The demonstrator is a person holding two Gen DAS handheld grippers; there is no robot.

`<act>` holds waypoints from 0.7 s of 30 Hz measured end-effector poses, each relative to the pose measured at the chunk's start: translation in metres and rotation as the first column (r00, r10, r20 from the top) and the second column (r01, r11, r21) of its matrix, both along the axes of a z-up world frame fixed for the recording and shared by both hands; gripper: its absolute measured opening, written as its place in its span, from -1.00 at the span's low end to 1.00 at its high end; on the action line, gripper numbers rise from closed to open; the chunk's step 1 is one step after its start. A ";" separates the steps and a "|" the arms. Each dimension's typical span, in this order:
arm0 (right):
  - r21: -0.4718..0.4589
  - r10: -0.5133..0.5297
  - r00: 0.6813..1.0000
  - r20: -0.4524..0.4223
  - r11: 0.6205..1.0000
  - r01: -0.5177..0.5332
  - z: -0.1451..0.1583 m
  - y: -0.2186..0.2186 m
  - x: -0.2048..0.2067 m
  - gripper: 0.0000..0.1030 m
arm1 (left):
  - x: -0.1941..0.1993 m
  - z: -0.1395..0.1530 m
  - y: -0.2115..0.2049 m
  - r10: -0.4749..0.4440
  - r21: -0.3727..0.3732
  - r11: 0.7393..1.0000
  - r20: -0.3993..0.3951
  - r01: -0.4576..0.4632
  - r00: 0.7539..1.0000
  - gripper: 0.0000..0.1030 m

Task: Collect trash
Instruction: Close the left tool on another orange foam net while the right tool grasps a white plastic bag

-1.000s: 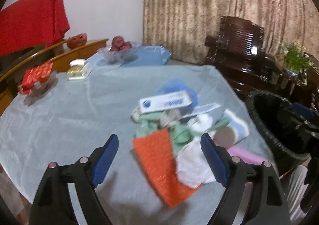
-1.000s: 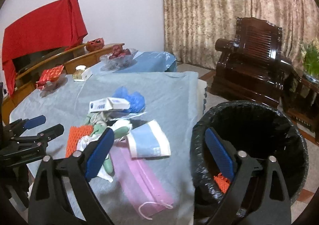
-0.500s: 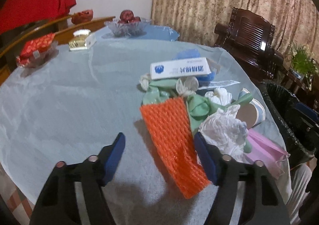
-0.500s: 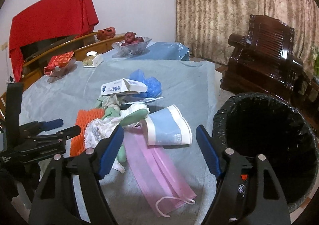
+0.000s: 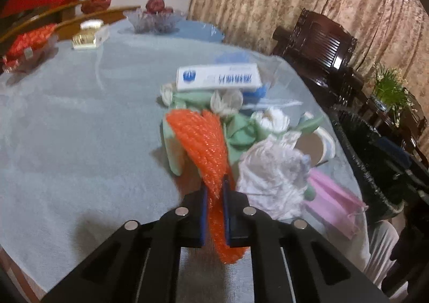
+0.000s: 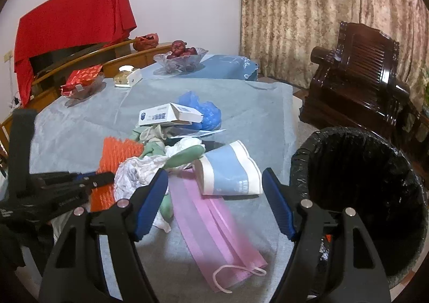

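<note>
My worktop (image 6: 80, 126) wears grey cloth; curtains (image 6: 308, 7) hang behind. My left gripper (image 5: 214, 206) pinches the orange foam net (image 5: 203, 142), pointing toward 11 o'clock. Right gripper (image 6: 214, 195) fingers gape.

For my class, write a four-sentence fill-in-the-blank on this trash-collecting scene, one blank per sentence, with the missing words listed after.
1. The left gripper is shut on the ____ foam net.
2. The right gripper hangs ____ above the pink face mask.
3. The bin beside the table is lined with a ____ bag.
4. The glass bowl at the table's far end holds ____.

Missing words: orange; open; black; fruit
</note>
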State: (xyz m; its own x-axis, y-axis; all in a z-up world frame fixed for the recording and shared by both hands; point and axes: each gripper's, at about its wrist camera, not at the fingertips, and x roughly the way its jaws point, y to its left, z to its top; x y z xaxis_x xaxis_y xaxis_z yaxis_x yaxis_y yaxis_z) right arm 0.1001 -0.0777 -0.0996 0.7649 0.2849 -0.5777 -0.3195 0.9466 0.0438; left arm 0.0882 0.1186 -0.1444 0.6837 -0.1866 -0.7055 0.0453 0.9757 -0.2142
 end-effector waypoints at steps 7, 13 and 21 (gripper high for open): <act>0.019 0.046 0.999 0.011 0.999 -0.047 0.003 0.019 0.001 0.36 | -0.013 0.036 0.009 0.030 0.044 0.998 0.089 -0.034 0.996 -0.83; 0.030 0.129 0.992 0.005 0.991 -0.129 0.002 0.050 0.000 0.30 | -0.018 0.041 0.022 0.059 0.088 0.994 0.106 -0.069 0.993 -0.83; 0.011 0.202 0.979 -0.036 0.979 -0.202 -0.013 0.084 0.000 0.09 | -0.026 0.031 0.043 0.093 0.124 0.987 0.086 -0.104 0.992 -0.83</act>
State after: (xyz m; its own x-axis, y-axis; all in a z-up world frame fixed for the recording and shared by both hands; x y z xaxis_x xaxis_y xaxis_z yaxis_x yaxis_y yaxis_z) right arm 0.0998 0.0068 -0.1130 0.6695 0.4359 -0.6014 -0.5022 0.8622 0.0659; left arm 0.0625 0.1613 -0.1130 0.7492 -0.0272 -0.6618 -0.0406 0.9954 -0.0868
